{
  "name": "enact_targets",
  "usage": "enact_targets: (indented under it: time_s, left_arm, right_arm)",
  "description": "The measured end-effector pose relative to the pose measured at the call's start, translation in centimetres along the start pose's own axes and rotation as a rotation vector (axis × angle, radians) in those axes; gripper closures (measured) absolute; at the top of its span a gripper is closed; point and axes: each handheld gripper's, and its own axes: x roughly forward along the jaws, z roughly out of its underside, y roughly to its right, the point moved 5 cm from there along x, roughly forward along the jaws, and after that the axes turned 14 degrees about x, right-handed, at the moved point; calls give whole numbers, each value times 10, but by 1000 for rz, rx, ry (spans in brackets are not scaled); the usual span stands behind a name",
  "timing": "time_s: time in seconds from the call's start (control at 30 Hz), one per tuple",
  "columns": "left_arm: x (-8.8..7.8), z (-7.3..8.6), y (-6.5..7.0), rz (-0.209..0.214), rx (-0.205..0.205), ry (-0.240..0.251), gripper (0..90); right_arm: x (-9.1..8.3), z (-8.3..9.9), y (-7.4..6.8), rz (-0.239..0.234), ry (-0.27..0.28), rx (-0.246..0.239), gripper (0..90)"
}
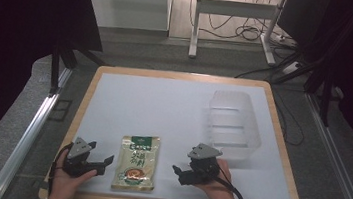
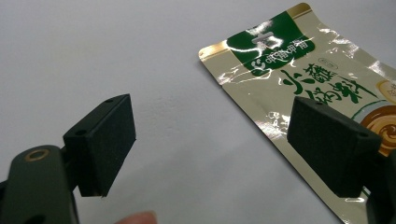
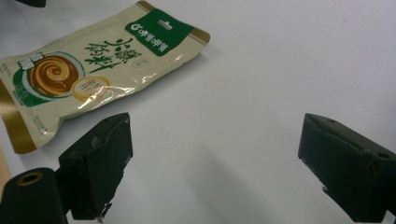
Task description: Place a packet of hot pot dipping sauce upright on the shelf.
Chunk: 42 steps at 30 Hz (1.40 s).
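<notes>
Clear plastic bin (image 1: 234,124) on white mat (image 1: 163,108), wooden table edge (image 1: 281,136), far cables (image 1: 242,31).

A green-and-cream food pouch (image 1: 137,163) lies flat, near the table's front edge.

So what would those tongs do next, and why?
Probably the left tongs slide toward the sachet to take its edge. Both tongs stand open and empty beside it, it lies flat on the white mat, and a clear bin waits beyond.
</notes>
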Motion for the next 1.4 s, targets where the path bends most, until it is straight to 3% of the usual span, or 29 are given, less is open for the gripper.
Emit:
enact_targets:
  time_s: [0.2, 0.8, 0.97, 1.4]
  left_arm:
    - [0, 1, -1, 4, -3, 3, 155]
    - [2, 0, 1, 16, 6, -4, 155]
    - [2, 1, 1, 18, 2, -7, 155]
    - [3, 1, 1, 18, 4, -15, 154]
  right_arm:
    - [-3, -1, 3, -40, -8, 35, 149]
    - [-5, -3, -2, -72, -6, 55, 164]
    - [-6, -6, -4, -64, -5, 50, 165]
    - [-10, -31, -19, -109, 4, 26, 172]
